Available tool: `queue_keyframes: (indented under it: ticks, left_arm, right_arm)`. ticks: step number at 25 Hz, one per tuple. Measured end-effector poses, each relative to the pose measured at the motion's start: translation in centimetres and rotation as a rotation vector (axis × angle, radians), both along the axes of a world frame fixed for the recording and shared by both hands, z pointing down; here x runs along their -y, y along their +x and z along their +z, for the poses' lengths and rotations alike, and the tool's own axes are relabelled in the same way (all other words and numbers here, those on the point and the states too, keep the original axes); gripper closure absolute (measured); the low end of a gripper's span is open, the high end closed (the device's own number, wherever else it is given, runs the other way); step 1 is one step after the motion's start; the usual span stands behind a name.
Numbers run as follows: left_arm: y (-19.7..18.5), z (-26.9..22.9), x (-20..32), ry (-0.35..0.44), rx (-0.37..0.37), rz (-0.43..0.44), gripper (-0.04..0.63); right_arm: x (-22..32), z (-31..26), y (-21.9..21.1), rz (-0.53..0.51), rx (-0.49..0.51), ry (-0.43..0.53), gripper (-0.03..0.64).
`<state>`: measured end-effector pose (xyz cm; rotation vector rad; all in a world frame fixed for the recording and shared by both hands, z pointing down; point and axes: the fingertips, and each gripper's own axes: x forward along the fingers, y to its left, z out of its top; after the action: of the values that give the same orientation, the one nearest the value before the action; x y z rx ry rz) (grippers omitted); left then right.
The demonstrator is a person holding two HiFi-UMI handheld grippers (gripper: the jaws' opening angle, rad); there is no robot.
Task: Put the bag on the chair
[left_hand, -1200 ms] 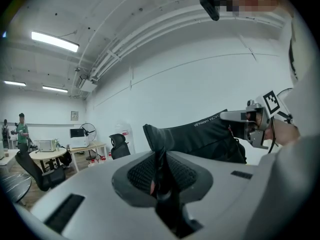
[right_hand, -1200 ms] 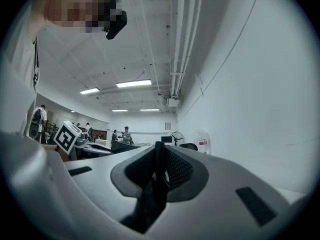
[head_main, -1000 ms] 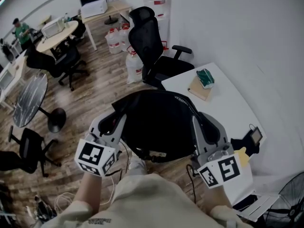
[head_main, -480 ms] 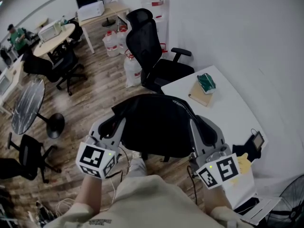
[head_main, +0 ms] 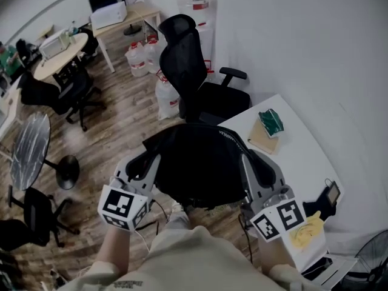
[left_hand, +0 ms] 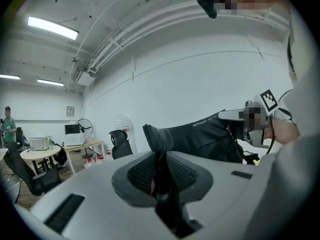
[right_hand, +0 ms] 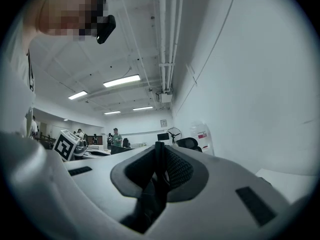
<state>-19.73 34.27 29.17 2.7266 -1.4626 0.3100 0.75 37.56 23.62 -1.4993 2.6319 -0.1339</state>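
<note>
Head view shows a rounded, soft black fabric bag (head_main: 200, 162) (white-lettered).

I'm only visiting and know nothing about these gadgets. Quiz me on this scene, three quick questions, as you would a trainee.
1. True or false: the black bag is held in the air, not yet on the office chair.
2. How many grippers clamp the bag: A) none, B) one, C) both?
3. Fill in: the green packet lies on a tan book on the white ____.
Key: 1 true; 2 C, left gripper and right gripper alike; 3 table.
</note>
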Motion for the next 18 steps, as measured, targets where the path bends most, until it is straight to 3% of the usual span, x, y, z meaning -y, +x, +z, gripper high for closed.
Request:
queue_keyframes:
  ticks: [11, 18]
  left_arm:
    - [-6.3, -2.0, 15.7, 0.040, 0.001, 0.060, 0.517]
    - [-7.8, -2.3, 22.6, 0.050, -0.009, 0.072, 0.517]
  right_arm:
    - [14.5, -1.4, -6.5, 0.074, 0.022, 0.008, 0.554]
    - [20.8, -1.8, -8.3, 0.112, 0.008, 0.032, 0.554]
